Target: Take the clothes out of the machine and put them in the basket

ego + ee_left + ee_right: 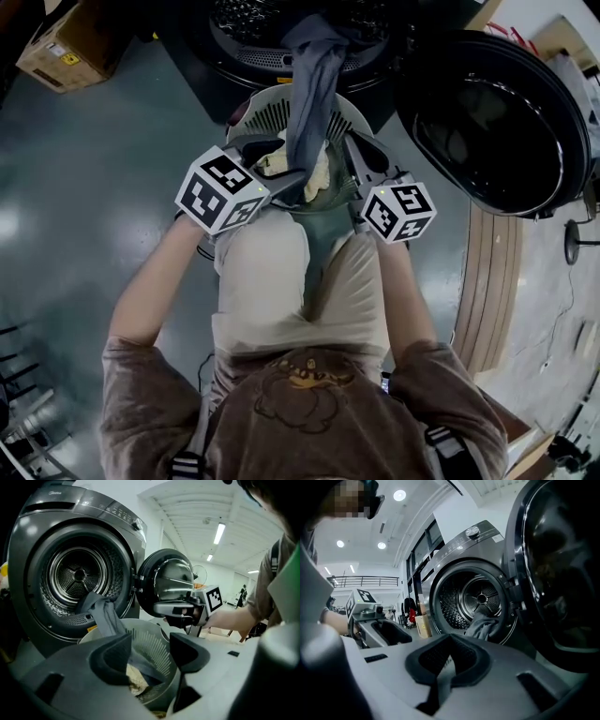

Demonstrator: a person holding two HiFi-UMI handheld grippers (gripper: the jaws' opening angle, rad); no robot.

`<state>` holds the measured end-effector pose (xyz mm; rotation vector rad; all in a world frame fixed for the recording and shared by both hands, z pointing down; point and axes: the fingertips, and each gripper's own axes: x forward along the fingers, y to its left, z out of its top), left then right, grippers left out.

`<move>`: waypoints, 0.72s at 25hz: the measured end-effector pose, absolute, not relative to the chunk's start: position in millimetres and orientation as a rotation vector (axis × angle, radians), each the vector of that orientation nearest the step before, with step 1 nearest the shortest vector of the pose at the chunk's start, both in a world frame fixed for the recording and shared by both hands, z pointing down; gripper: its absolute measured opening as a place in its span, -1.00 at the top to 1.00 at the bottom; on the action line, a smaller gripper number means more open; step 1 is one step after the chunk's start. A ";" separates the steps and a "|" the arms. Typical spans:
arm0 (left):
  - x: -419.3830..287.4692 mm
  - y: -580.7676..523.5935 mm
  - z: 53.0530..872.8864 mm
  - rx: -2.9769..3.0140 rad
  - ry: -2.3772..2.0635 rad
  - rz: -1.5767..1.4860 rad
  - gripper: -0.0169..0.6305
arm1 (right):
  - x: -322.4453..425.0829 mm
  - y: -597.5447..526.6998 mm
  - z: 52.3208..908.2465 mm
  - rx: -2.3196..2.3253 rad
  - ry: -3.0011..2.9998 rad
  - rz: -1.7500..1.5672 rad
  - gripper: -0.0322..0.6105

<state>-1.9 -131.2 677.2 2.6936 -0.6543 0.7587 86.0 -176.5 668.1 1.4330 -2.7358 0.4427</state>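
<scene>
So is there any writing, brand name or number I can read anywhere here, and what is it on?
No text here reads clearly.
Washing machine, small mark on its top edge: too small to read.
Control panel: markings blurred.
Cardboard box, yellow label: too small to read.
Patterned cubes: black-and-white squares only, no words.

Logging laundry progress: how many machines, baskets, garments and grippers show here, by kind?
washing machine: 1
basket: 1
garments: 2, a grey garment hanging from the machine into the basket, and a cream garment inside it
grippers: 2, the left gripper and the right gripper
Total: 6
</scene>
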 end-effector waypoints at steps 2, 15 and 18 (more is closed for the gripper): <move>0.0 -139.5 677.1 2.695 -0.661 0.726 0.04 | 87.7 -176.9 669.5 1.444 -2.726 0.447 0.91; 23.0 -308.5 684.6 2.789 -0.999 0.674 -0.32 | 81.8 -181.2 660.9 1.507 -2.719 0.473 0.91; 31.0 -347.8 689.6 2.790 -1.038 0.688 -0.35 | 81.7 -181.5 661.1 1.518 -2.708 0.471 0.91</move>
